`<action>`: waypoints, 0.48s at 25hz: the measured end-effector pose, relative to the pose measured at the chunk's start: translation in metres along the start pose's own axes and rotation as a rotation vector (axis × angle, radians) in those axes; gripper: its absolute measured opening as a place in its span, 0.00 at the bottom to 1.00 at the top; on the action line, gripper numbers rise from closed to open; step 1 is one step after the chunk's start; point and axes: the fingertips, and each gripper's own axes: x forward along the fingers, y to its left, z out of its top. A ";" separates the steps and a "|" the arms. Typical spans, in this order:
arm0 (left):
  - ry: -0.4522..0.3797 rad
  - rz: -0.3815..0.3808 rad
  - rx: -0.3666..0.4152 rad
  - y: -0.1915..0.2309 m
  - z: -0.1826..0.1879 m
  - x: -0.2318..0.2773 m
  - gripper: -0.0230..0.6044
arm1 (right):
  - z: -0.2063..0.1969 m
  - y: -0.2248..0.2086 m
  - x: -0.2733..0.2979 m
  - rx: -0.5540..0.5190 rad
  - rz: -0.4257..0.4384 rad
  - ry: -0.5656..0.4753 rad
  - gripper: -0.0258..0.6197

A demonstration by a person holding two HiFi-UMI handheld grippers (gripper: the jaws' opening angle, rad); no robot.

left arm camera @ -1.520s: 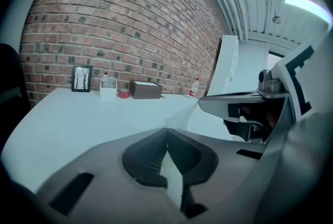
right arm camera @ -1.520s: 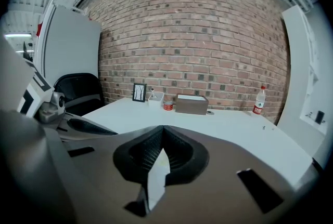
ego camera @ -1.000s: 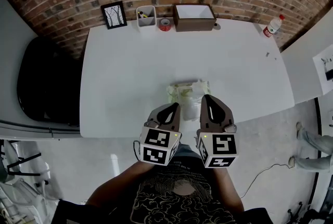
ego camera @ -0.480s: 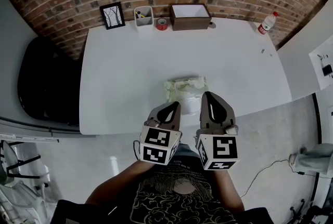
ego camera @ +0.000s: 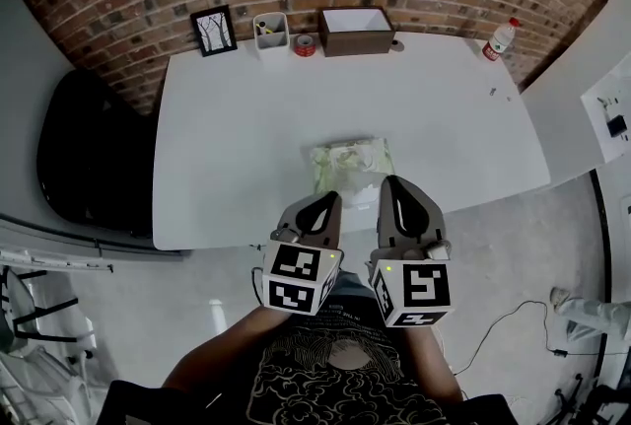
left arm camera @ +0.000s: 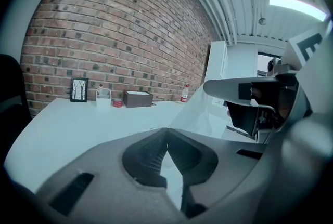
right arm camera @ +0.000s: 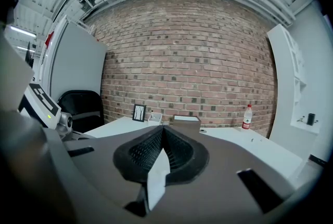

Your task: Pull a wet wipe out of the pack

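The wet wipe pack [ego camera: 350,162] lies on the white table [ego camera: 227,137] close to its near edge. In the head view it sits straight ahead of the person, in the lane between the two tools. The left gripper [ego camera: 332,199] and the right gripper [ego camera: 391,183] are held side by side over the table's near edge, both aimed away from the person toward the brick wall. Each gripper's own view shows its jaws pressed together at the tips with nothing pinched; only the pale surface beyond shows through the slot behind the pads. Neither of those views takes in the pack, which suggests it lies below and just forward of where the jaws point. The pack's crumpled greenish body appears to run across the table, left to right. A whiter part [ego camera: 362,194] at its near side reaches toward the person and falls between the two noses. Whether that is a wipe tip or the flap cannot be told. The right gripper's nose looks slightly nearer to that white part, while the left sits beside the pack's near left corner. The coming move therefore likely means tipping a nose down and forward, spreading its jaws first.
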 end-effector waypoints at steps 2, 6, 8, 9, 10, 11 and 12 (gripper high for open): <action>-0.007 0.000 0.004 -0.002 0.000 -0.005 0.05 | -0.001 0.003 -0.005 -0.004 0.002 -0.005 0.06; -0.017 0.002 0.010 -0.007 -0.001 -0.014 0.05 | -0.003 0.009 -0.015 -0.002 0.009 -0.005 0.06; -0.022 0.003 0.011 -0.009 -0.001 -0.020 0.05 | -0.005 0.012 -0.020 0.004 0.014 -0.002 0.06; -0.026 0.005 0.012 -0.010 0.000 -0.022 0.05 | -0.006 0.014 -0.022 0.005 0.017 0.000 0.06; -0.031 0.006 0.013 -0.011 0.000 -0.025 0.05 | -0.007 0.016 -0.024 0.006 0.019 0.002 0.06; -0.035 0.007 0.014 -0.012 0.000 -0.028 0.05 | -0.008 0.018 -0.027 0.006 0.021 0.003 0.06; -0.038 0.008 0.015 -0.013 0.000 -0.030 0.05 | -0.009 0.020 -0.029 0.005 0.024 0.005 0.06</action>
